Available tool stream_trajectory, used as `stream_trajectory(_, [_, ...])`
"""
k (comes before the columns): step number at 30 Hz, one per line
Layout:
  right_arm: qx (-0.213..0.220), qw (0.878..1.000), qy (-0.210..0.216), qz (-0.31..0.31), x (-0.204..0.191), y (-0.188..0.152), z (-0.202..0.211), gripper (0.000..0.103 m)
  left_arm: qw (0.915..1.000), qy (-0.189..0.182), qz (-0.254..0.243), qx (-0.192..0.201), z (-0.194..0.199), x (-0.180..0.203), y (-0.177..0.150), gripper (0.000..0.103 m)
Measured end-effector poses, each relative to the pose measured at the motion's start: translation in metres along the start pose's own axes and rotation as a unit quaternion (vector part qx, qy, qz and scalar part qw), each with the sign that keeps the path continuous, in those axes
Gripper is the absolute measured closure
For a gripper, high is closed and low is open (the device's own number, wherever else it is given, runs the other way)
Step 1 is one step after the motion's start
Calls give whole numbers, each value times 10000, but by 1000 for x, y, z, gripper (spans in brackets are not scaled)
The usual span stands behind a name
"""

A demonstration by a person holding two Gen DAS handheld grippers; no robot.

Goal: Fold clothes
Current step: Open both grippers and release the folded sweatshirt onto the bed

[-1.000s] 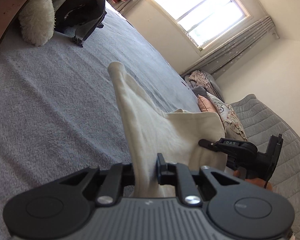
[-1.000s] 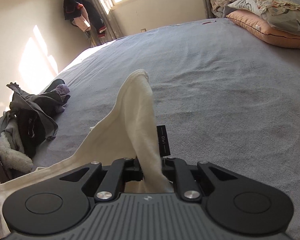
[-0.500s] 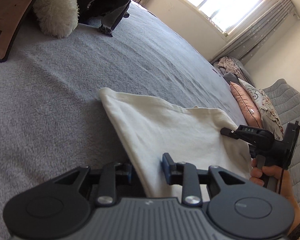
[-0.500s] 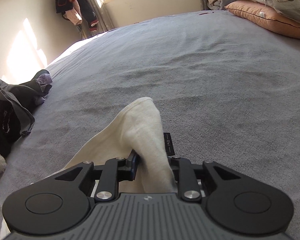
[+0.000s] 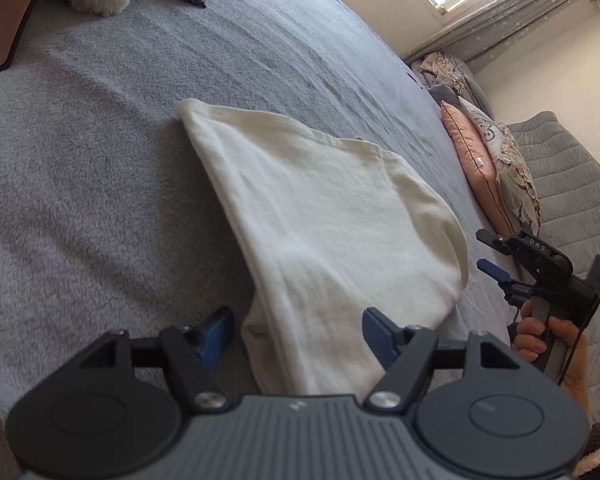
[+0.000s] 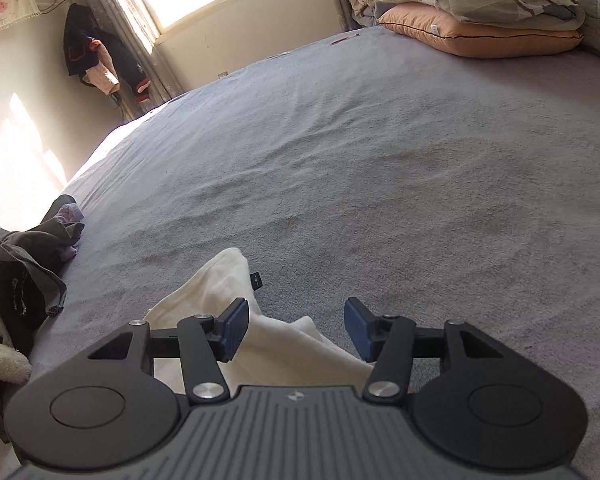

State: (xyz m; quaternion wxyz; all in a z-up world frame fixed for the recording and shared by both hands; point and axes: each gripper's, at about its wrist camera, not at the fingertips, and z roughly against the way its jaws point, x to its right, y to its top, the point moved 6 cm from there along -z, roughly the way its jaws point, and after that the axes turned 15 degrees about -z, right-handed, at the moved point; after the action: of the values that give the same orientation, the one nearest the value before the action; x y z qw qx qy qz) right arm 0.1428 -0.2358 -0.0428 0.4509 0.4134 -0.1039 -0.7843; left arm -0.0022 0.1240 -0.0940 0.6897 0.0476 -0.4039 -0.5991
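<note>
A cream-white garment, plain with no print, lies mid-frame on a grey fleecy bed cover. At the right edge, a salmon-pink pillow with dark piping sits under a pale floral-patterned pillow, beside a grey quilted headboard. In the right wrist view a heap of dark grey and purple clothes fills the left edge, and both grippers are black with blue pads.

- My left gripper body hid the near end of the cream garment.
- The frame's left edge cut off the dark clothes pile.
- The small black tag was too small for me to read.
</note>
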Motion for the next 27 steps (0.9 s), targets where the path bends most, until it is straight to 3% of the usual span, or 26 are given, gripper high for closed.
stream_trajectory(5, [-345, 9953, 135, -889, 37, -10, 14, 42, 9997, -154, 173, -118, 0, 0, -14, 31])
stream_trajectory(14, [-769, 9688, 503, -2301, 66, -43, -12, 45, 9979, -420, 485, -34, -3, -3, -29, 31])
stream_trajectory(15, [-726, 9667, 565, -2387, 66, -45, -15, 46, 9975, -455, 545, 8, -4, -4, -29, 34])
stream_trajectory(17, [-627, 9624, 690, -2553, 64, -47, -20, 48, 9972, -432, 605, 44, -5, -5, -31, 50])
stream_trajectory(20, [-502, 9557, 781, -2791, 62, -48, -26, 64, 9967, -416, 700, 62, -8, -5, -36, 77])
stream_trajectory(21, [-467, 9542, 782, -2851, 63, -49, -27, 73, 9957, -482, 789, 74, -8, -5, -37, 89])
stream_trajectory(23, [-381, 9519, 752, -2947, 63, -47, -27, 88, 9946, -498, 902, 148, -6, -1, -39, 94])
stream_trajectory(27, [-283, 9538, 780, -2889, 58, -35, -22, 94, 9945, -493, 892, 222, 5, 23, -42, 96])
